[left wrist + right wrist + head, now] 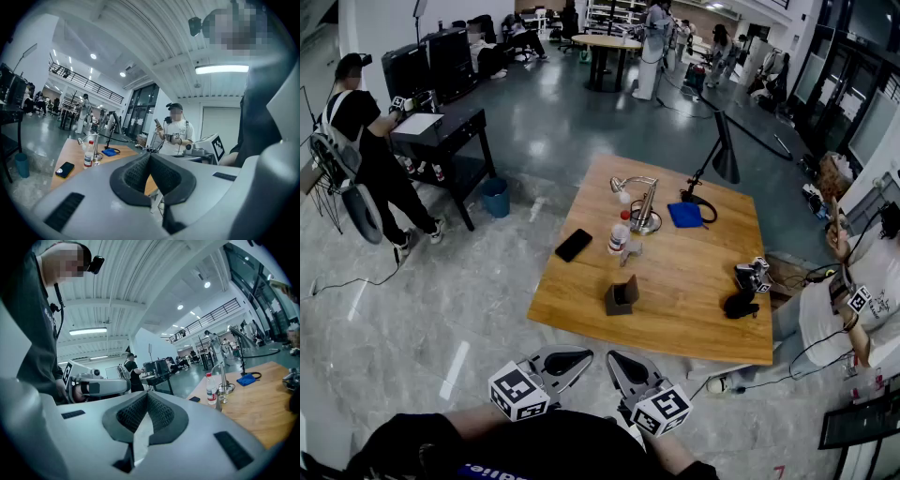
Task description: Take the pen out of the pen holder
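Observation:
The pen holder (pixel 622 296), a small dark brown box, stands near the front edge of the wooden table (pixel 694 309). I cannot make out a pen in it from here. My left gripper (pixel 579 356) and right gripper (pixel 615 360) hang side by side close to my body, well short of the table. Both are shut and hold nothing. In the left gripper view the jaws (pixel 150 157) touch at their tips. The right gripper view shows the jaws (pixel 146 397) meeting the same way. The pen holder does not show clearly in either gripper view.
On the table stand a bottle (pixel 620 232), a black phone (pixel 573 245), a silver lamp (pixel 643 208), a blue cloth (pixel 684 215), a black desk lamp (pixel 724 150) and dark gear (pixel 741 302). One person (pixel 853 300) sits at the table's right. Another (pixel 366 150) stands by a black desk (pixel 450 131).

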